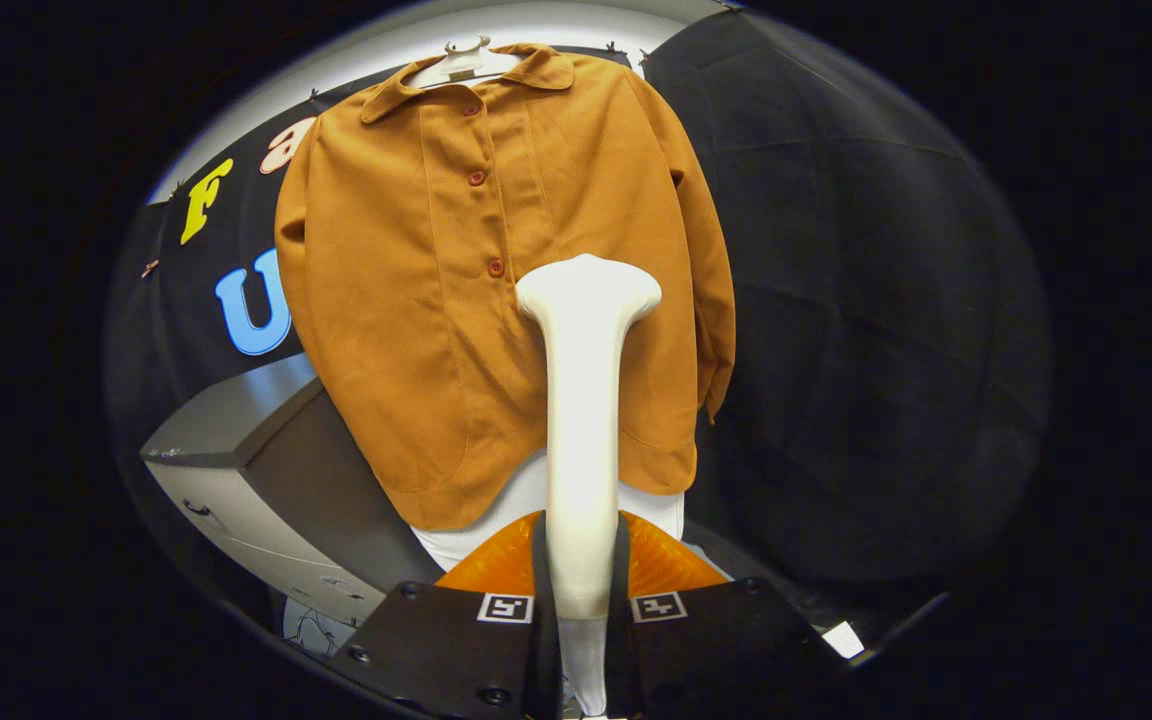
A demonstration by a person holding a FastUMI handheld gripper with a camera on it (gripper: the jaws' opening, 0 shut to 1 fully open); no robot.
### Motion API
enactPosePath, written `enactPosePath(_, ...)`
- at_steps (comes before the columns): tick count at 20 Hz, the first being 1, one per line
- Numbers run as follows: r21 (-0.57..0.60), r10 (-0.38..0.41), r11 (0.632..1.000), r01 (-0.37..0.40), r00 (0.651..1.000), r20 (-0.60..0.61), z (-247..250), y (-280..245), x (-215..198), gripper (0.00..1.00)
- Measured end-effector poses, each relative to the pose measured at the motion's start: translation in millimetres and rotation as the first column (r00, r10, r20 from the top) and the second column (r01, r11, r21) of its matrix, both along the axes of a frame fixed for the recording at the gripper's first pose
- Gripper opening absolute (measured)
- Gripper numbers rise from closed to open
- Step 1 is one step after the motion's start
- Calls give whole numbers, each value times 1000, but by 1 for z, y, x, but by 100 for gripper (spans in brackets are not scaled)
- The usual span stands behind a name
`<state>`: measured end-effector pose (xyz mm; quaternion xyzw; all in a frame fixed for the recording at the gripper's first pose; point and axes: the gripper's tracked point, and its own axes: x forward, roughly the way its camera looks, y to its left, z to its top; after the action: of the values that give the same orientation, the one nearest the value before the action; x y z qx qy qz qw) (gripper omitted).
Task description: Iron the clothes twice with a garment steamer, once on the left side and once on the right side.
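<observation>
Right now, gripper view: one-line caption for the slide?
Gripper shut on white steamer, head raised before the orange shirt on its hanger.

Orange-brown buttoned collared shirt (456,300) hangs on a hanger, front facing. Upright white plastic garment steamer (584,400), head at the shirt's lower front.

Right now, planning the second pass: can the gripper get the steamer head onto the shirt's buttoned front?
Probably yes: the gripper, shut on the steamer, has nothing between steamer and shirt.
</observation>
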<state>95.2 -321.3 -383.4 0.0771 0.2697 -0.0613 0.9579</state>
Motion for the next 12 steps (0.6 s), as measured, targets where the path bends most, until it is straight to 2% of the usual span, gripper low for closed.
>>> enactPosePath(4, -3, -13, 1000, 13, 1000, -8, 2, 5, -21, 20)
enactPosePath(12, -29, 16, 999, -16, 1000, 14, 25, 38, -57, 20)
